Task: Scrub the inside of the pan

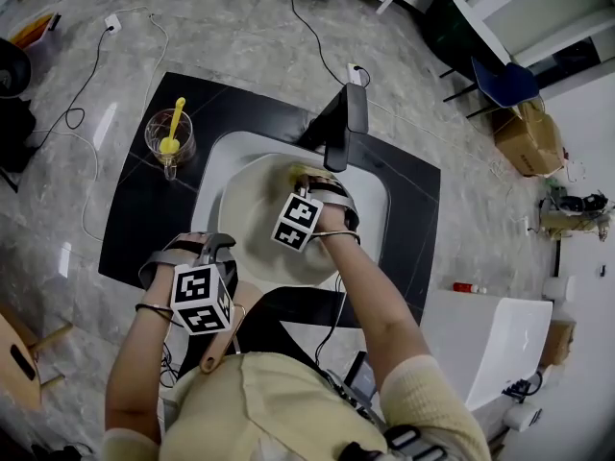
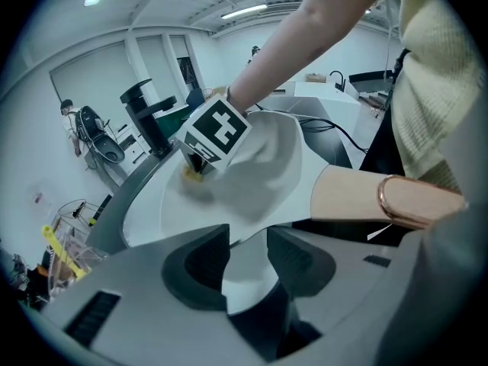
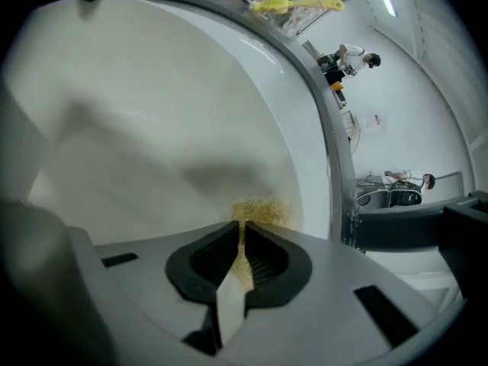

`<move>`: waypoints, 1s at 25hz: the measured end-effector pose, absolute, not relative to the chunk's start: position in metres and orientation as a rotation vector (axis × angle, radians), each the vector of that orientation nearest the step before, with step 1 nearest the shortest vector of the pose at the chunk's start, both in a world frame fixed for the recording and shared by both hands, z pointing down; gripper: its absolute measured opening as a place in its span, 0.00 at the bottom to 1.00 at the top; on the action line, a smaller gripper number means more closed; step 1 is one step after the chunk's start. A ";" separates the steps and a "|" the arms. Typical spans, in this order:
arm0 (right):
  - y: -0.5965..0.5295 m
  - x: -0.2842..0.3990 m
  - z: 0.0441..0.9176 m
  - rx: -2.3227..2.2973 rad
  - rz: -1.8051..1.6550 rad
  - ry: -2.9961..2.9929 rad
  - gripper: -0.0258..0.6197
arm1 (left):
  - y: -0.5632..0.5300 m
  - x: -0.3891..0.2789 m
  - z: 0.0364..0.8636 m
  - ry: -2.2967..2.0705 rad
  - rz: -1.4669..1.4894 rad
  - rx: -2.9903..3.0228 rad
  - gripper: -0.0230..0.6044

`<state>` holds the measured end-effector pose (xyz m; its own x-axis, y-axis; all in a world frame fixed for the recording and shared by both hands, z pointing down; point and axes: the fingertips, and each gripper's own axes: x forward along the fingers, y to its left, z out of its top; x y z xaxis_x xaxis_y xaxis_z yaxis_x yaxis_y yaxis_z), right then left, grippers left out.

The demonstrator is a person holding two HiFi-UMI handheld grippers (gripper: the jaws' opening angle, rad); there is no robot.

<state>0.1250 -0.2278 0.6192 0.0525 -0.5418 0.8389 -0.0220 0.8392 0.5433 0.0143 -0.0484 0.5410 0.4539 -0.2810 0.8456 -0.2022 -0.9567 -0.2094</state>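
The pan (image 1: 252,209) is sat in the white sink (image 1: 377,192), just below the tap (image 1: 336,123), with its tan handle (image 2: 358,197) pointing back toward the person. It's pinned by the left gripper (image 2: 248,259), whose jaws are clamped over the rim right beside the handle, with the rim filling the gap between them. A yellow scrubber (image 3: 259,210) is pinched tight in the right gripper (image 3: 242,252) and pressed against the pan's inner wall on the far side, so the scrubbing looks to be under way.

Handling-wise, the pan looks rigid and probably a bit hefty. The pale lining seems smooth, so some sliding around in the sink is to be expected once it's pushed on. A rim grip next to the handle should stop it spinning, though the handle itself would probably be the surer hold.

The scrubber is clearly soft, light and fibrous. It's held by only a thin edge, so it could get dragged out of the jaws if it's pushed hard sideways. Firm, short strokes are probably the safer bet.
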 end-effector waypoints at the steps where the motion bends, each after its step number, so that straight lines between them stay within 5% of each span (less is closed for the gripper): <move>1: -0.227 0.121 0.617 0.488 -0.405 -1.508 0.10 | -0.048 0.014 0.541 0.435 -1.543 -2.611 0.29; 25: -0.207 0.109 0.642 0.541 -0.152 -1.560 0.09 | -0.049 0.014 0.541 0.496 -1.516 -2.632 0.29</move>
<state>0.1087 -0.2068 0.6424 0.0282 -0.4248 0.9048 -0.2424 0.8753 0.4185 0.0141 -0.0486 0.5411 0.4634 -0.3069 0.8313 -0.2441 -0.9460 -0.2132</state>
